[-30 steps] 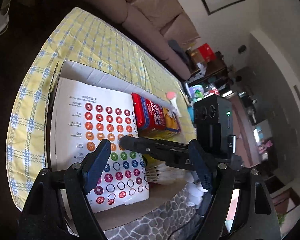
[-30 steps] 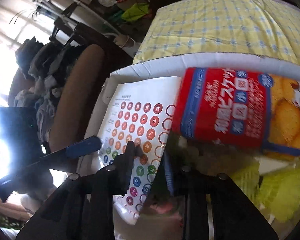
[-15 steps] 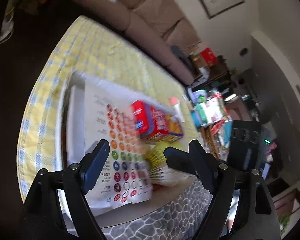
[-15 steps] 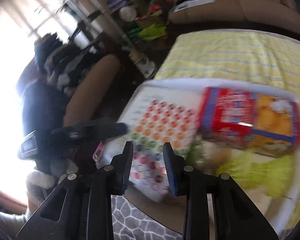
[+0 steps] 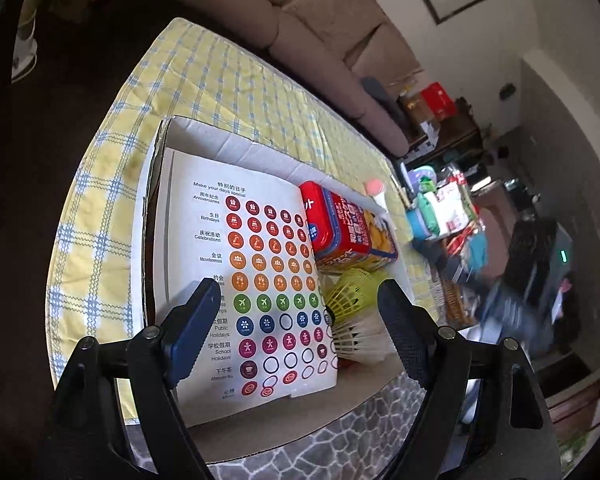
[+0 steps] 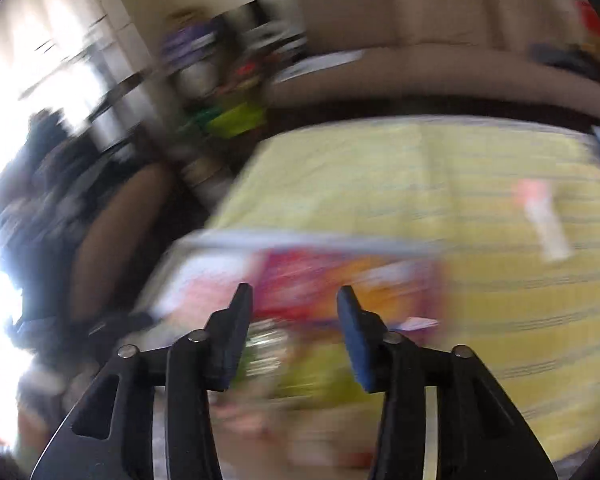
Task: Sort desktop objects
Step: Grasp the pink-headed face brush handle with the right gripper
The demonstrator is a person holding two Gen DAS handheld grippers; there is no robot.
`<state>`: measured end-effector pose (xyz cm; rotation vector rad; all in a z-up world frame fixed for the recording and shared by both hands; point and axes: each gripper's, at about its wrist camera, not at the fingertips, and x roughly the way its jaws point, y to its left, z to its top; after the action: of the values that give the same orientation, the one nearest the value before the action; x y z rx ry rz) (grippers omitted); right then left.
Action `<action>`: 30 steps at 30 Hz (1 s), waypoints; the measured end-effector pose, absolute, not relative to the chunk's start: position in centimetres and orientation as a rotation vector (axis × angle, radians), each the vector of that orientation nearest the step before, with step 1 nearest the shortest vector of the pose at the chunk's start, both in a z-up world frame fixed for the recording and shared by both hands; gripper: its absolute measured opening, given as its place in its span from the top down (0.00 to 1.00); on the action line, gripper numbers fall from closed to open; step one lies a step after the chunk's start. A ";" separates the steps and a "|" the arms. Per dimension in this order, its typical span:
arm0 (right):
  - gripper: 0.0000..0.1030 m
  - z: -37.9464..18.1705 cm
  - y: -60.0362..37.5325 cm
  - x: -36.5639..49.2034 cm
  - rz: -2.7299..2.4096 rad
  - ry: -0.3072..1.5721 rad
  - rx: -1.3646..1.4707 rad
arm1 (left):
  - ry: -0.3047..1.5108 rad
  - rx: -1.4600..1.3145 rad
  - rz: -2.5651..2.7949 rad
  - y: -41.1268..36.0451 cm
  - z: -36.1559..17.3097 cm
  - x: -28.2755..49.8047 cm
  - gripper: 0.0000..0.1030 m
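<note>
A shallow cardboard box [image 5: 228, 148] sits on a yellow checked tablecloth [image 5: 220, 76]. Inside lie a white sticker sheet [image 5: 236, 272] with coloured dots, a red biscuit packet [image 5: 340, 228], and yellow [image 5: 352, 296] and white shuttlecocks [image 5: 360, 344]. My left gripper [image 5: 296, 312] hovers open above the near end of the box, nothing between its fingers. The right wrist view is heavily blurred: my right gripper [image 6: 296, 304] is above the box, its jaws opening and empty, with the red packet [image 6: 300, 280] smeared beyond them. A white tube with a pink cap [image 6: 544, 220] lies on the cloth.
A brown sofa [image 5: 320, 36] runs behind the table. Cluttered shelves and bags [image 5: 440, 208] stand to the right. A stone-patterned surface [image 5: 340, 440] shows at the near edge. A brown chair with dark clothing [image 6: 100, 220] is on the left.
My right gripper has pulled up and away from the box and its jaws have widened. It has left the middle of the left wrist view. The left gripper has barely moved.
</note>
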<state>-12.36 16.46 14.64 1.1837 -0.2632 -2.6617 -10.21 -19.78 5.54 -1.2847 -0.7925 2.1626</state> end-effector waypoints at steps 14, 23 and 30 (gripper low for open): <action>0.54 11.9 33.0 -15.0 -2.910 -0.284 1.319 | -0.540 -1.162 2.352 -16.2 11.9 -8.9 0.15; 0.54 10.9 34.4 -14.8 -2.919 -0.167 1.335 | -0.431 -1.140 2.263 -6.5 17.3 -12.4 0.13; 0.54 9.0 34.5 -17.0 -2.865 -0.138 1.335 | -0.464 -1.282 2.051 6.8 15.5 -21.5 0.12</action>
<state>-16.96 34.54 9.03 1.3351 -0.1377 -2.8645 -21.46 6.80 15.51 -1.2815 -0.4643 2.0514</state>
